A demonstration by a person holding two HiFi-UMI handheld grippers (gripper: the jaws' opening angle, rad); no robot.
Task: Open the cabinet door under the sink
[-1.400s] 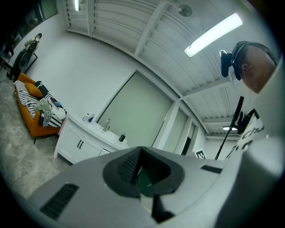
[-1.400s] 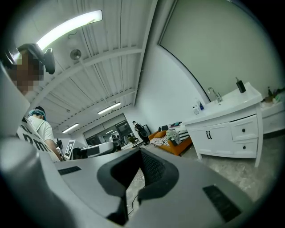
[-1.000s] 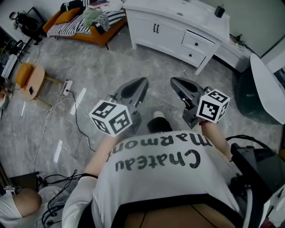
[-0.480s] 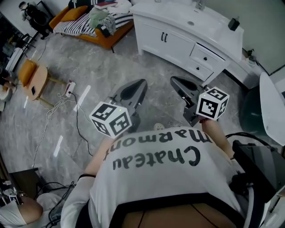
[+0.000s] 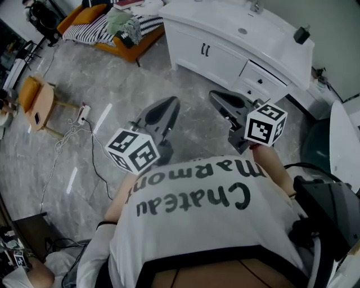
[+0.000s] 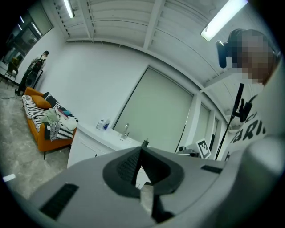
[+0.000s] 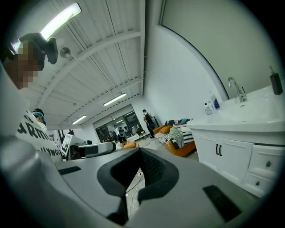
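Note:
The white sink cabinet (image 5: 225, 53) stands across the grey floor ahead, with a basin and tap (image 5: 256, 7) on its top. Its two doors (image 5: 197, 48) are closed, and a pair of dark handles (image 5: 205, 50) sits where they meet. My left gripper (image 5: 171, 102) and right gripper (image 5: 214, 95) are held side by side in front of my chest, both shut and empty, well short of the cabinet. In the right gripper view the handles (image 7: 218, 150) lie to the right of the right gripper (image 7: 140, 151). In the left gripper view the cabinet (image 6: 84, 147) shows beyond the left gripper (image 6: 141, 149).
Two drawers (image 5: 264, 79) fill the cabinet's right part, and a dark bottle (image 5: 302, 35) stands on its top. An orange sofa (image 5: 112, 31) with clothes is at the far left. A wooden stool (image 5: 36, 104) and floor cables (image 5: 84, 121) lie left. A dark round object (image 5: 318, 140) is at right.
The cabinet has come nearer in the head view as I walked toward it. Both grippers travelled forward with me and stayed shut.

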